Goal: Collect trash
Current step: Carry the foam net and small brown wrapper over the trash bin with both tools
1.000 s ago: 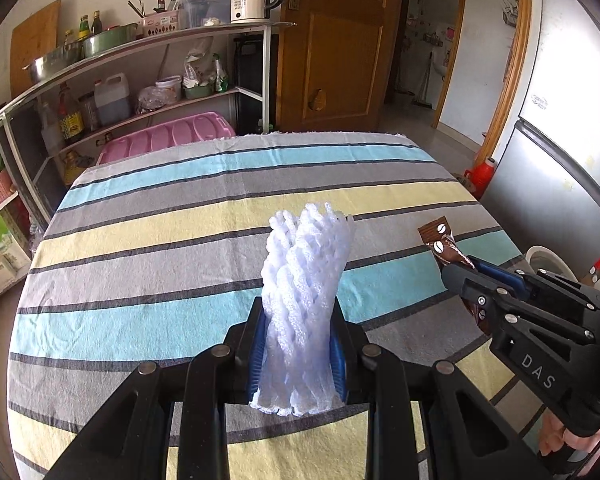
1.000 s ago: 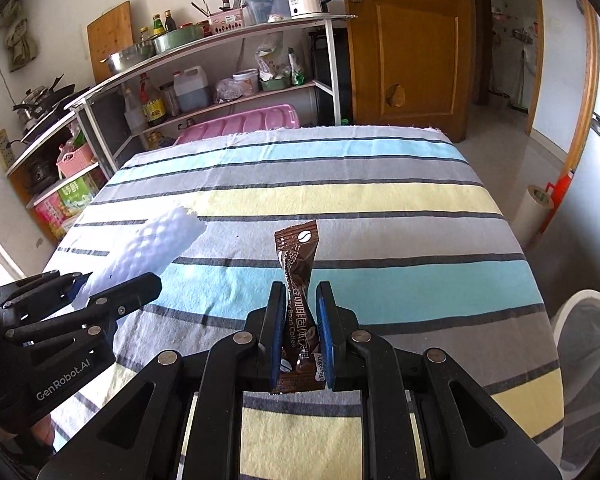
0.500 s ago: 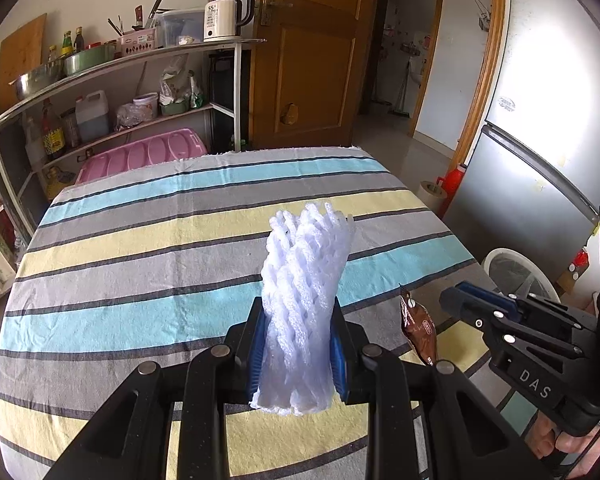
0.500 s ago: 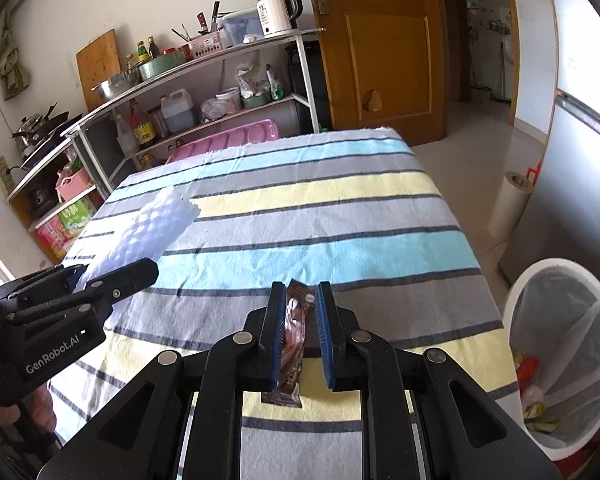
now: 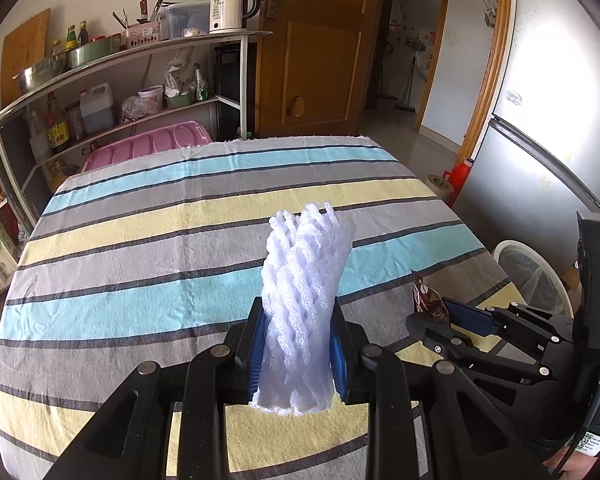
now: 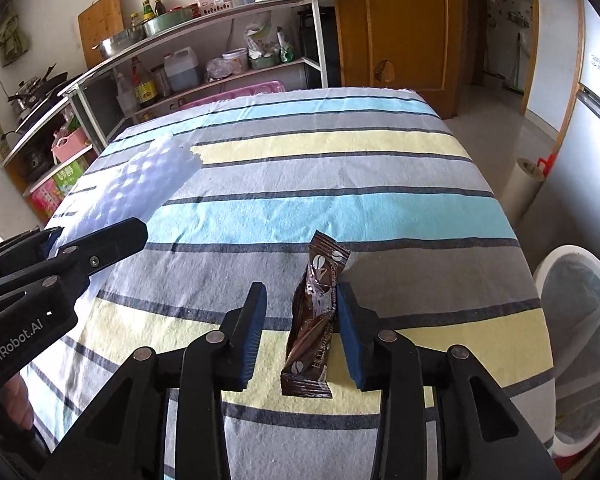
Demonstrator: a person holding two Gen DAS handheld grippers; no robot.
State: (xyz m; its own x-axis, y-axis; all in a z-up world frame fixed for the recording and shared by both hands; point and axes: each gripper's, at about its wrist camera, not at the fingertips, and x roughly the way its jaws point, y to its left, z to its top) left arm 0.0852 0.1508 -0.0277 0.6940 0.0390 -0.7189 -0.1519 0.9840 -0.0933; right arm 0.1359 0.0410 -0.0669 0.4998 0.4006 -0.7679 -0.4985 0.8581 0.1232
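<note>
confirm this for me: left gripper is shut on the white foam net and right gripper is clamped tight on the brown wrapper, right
Not quite. The right gripper is open: the right wrist view shows its jaws spread, with the brown wrapper against only one pad. The left gripper is shut on the white foam net.

Open striped tabletop ahead, crowding at both near corners

The tabletop [image 6: 340, 160] lies bare from its middle to its far edge, so passage there is free. Near the front, the left gripper [image 5: 298, 344] with its white foam net [image 5: 302, 300] and the right gripper [image 6: 302, 336] sit side by side. A white bin [image 6: 580, 340] stands just beside the right edge; a metal shelf rack [image 5: 112, 92] blocks the far left.
</note>
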